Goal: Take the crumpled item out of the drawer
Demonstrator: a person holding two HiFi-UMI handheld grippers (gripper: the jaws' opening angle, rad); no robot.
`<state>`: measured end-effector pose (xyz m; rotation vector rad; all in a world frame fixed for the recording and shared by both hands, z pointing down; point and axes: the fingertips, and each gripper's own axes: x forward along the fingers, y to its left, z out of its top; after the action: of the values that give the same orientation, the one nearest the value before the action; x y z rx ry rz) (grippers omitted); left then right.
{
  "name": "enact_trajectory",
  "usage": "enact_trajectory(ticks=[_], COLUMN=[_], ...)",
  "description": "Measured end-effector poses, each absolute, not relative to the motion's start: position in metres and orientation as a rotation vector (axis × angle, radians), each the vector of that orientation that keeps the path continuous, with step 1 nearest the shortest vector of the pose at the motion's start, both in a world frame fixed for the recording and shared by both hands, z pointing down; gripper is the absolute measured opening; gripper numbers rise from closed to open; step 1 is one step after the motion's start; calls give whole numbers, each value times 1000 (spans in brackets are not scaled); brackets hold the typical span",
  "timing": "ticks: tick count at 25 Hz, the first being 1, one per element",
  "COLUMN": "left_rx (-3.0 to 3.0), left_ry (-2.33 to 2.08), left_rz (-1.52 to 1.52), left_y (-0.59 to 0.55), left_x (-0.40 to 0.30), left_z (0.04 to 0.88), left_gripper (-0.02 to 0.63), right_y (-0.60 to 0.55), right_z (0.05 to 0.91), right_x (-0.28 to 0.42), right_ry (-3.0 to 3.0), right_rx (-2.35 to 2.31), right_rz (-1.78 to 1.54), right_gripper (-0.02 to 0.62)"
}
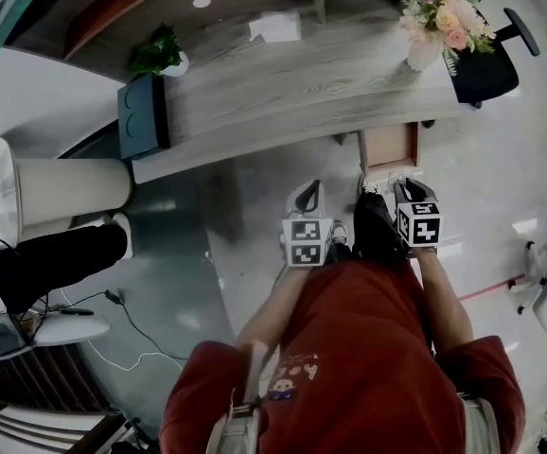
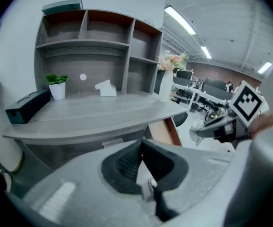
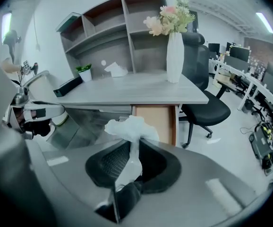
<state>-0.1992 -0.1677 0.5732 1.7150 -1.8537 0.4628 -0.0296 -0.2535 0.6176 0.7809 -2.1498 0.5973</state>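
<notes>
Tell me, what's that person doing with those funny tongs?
A person in a red top stands at a desk with tongs in each hand. The right tongs are shut on a crumpled white wad and hold it up in front of the open drawer under the desk. The left tongs are shut with nothing in them, off to the side.

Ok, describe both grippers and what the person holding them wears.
The left gripper and right gripper both have pale grey shells, black ribbed pads and a white cube with black square markers. The person wears a red top, its sleeves leaving the forearms bare.
</notes>
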Motion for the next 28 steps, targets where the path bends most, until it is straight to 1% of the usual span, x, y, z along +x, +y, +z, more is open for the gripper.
enact_trajectory(ticks=[12,28], left_rx=[1759,1777], left_ry=[-1987,-2036], left_rz=[444,436], left_y=[-145,-125], left_x=[-224,-222], left_z=[523,510], left_gripper=[-3,-3], right_y=[-248,-245], right_z=[555,537], right_x=[-33,-16], right_ry=[-2273,-2292], right_rx=[902,968], right_rz=[547,524], right_gripper=[60,60])
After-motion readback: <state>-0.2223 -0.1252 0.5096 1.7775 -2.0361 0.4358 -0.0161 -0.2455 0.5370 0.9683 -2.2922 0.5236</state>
